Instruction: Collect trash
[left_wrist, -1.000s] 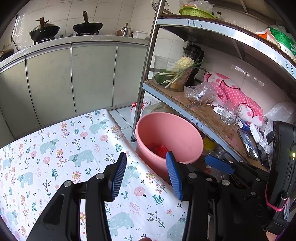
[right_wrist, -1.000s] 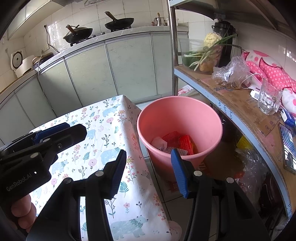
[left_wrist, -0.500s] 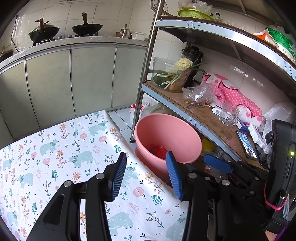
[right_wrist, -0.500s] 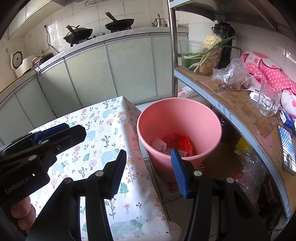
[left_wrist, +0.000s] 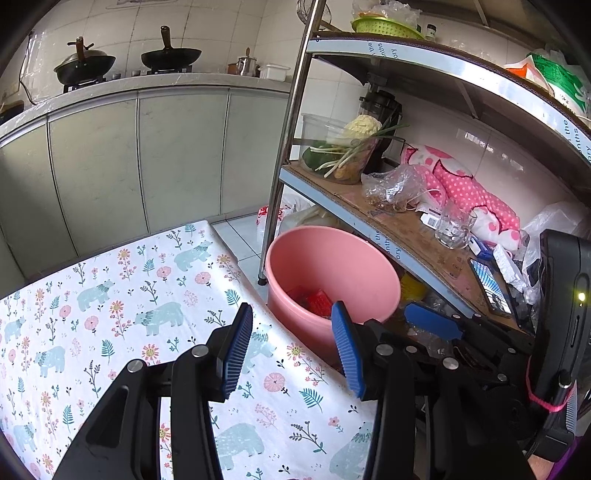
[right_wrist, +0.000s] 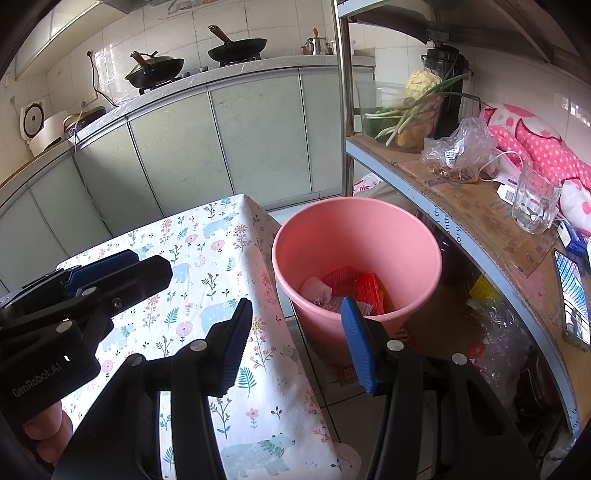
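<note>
Beside the table, at its 3 o'clock edge, a pink bucket stands on the tiled floor, just under the lower board of a metal shelf. At the bottom of the bucket lies the trash: red wrappers and one pale crumpled piece (seen best from the right wrist camera).

From the left wrist camera the left gripper hovers over the flowered tablecloth near the table's edge, its blue fingers spread wide with nothing between them. The bucket appears at about 1 o'clock from it, and the red wrappers show over the near rim.

The right gripper is also wide apart and holds nothing; it hangs over the gap between table edge and bucket, the bucket at 12 to 1 o'clock. At 9 o'clock in this view the left gripper is seen from the side, above the cloth.

On the shelf board stand a glass cup, a clear plastic bag and green onions. Two black woks rest on the far counter.
</note>
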